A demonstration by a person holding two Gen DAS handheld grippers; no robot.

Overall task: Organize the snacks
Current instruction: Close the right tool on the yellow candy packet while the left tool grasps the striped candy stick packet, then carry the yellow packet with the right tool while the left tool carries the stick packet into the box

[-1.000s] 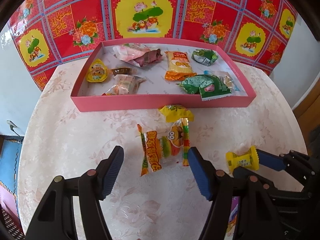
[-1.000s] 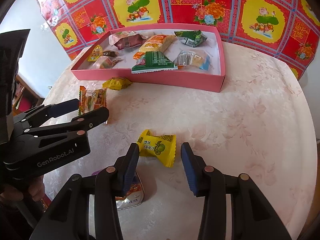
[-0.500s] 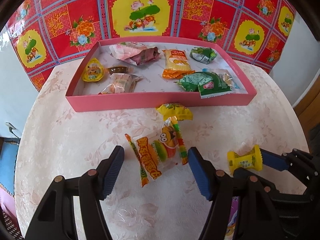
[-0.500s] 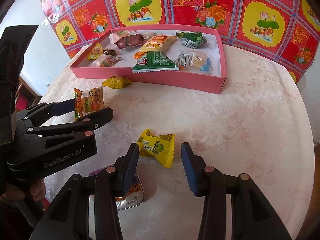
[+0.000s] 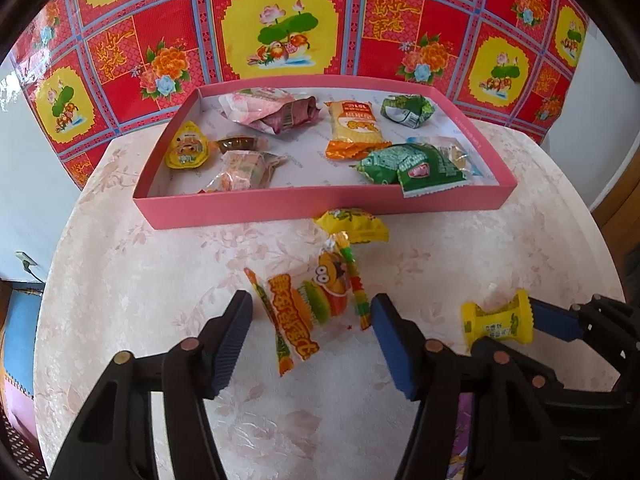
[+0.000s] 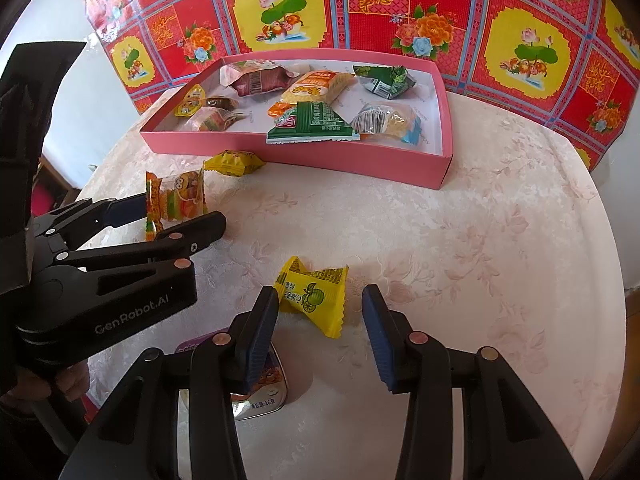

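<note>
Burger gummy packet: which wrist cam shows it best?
Left wrist. The burger gummy packet lies face-on between the closing left gripper fingers. Right wrist sees it small, at an angle, partly behind a finger.

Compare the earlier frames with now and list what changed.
The left gripper is closing around the burger gummy packet, which sits nearer its jaws; its pads do not press it yet. The right gripper still brackets the yellow lime candy. The pink tray and its snacks are unchanged.
</note>
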